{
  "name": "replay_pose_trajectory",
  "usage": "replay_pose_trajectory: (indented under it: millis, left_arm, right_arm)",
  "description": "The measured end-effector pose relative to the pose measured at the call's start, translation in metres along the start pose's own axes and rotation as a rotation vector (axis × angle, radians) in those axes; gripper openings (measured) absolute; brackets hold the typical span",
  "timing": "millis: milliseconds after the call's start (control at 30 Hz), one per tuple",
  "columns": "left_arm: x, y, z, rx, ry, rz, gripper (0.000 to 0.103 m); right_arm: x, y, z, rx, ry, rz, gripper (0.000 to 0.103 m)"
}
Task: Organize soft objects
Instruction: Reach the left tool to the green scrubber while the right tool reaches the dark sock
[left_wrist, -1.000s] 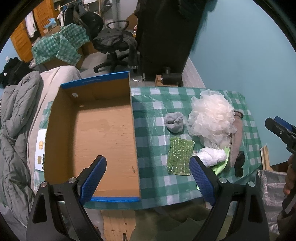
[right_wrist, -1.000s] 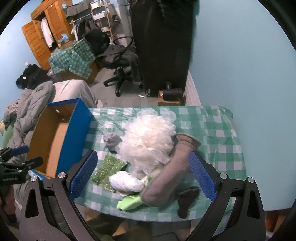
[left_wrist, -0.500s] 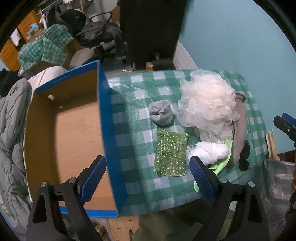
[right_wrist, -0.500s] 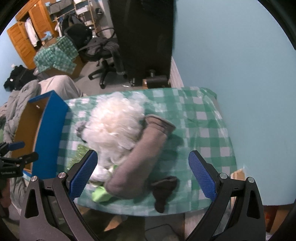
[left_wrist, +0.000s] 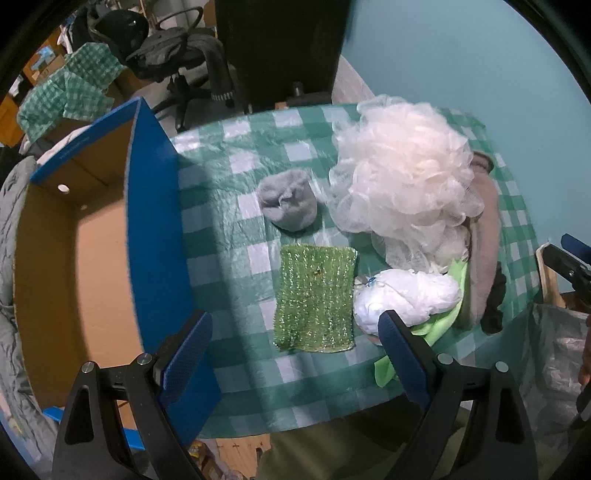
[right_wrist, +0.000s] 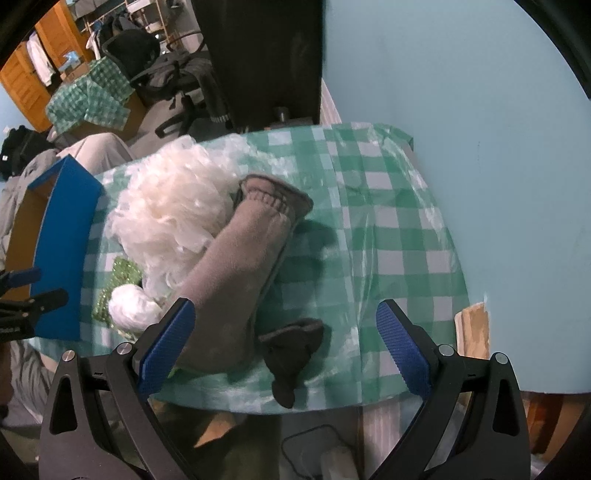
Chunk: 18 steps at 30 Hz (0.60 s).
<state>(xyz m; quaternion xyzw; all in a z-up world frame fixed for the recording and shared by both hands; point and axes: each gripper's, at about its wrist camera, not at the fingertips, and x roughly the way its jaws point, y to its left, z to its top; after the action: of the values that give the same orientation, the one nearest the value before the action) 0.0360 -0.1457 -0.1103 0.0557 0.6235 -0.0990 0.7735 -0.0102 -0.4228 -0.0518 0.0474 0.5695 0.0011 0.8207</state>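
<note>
On the green checked tablecloth (left_wrist: 236, 236) lie soft things: a glittery green scrubbing pad (left_wrist: 316, 299), a rolled grey sock (left_wrist: 290, 205), a big white mesh pouf (left_wrist: 402, 173), a white wad (left_wrist: 404, 297) and a lime cloth (left_wrist: 437, 325). A long taupe sock (right_wrist: 240, 273) leans on the pouf (right_wrist: 166, 218), with a dark brown sock (right_wrist: 293, 349) beside it. My left gripper (left_wrist: 295, 350) hovers open above the pad's near edge. Over the brown sock my right gripper (right_wrist: 284, 341) stands open. Both hold nothing.
A blue-edged cardboard box (left_wrist: 155, 206) stands open at the table's left side (right_wrist: 62, 254). A teal wall (right_wrist: 480, 147) runs along the right. Behind the table are a black cabinet (left_wrist: 280, 48) and an office chair (left_wrist: 177, 55). A wooden piece (right_wrist: 471, 328) sits at the right corner.
My left gripper has swung right, from over the box to over the green pad. My right gripper has moved right and closer, from the pouf to the taupe and brown socks.
</note>
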Motion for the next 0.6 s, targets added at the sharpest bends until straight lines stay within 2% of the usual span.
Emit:
replay_pose_trajectory:
  millis: [600]
  left_arm:
    - [0.051, -0.013, -0.002, 0.020, 0.072, 0.059, 0.092]
  right_arm:
    - [0.056, -0.007, -0.032, -0.030, 0.125, 0.013, 0.098]
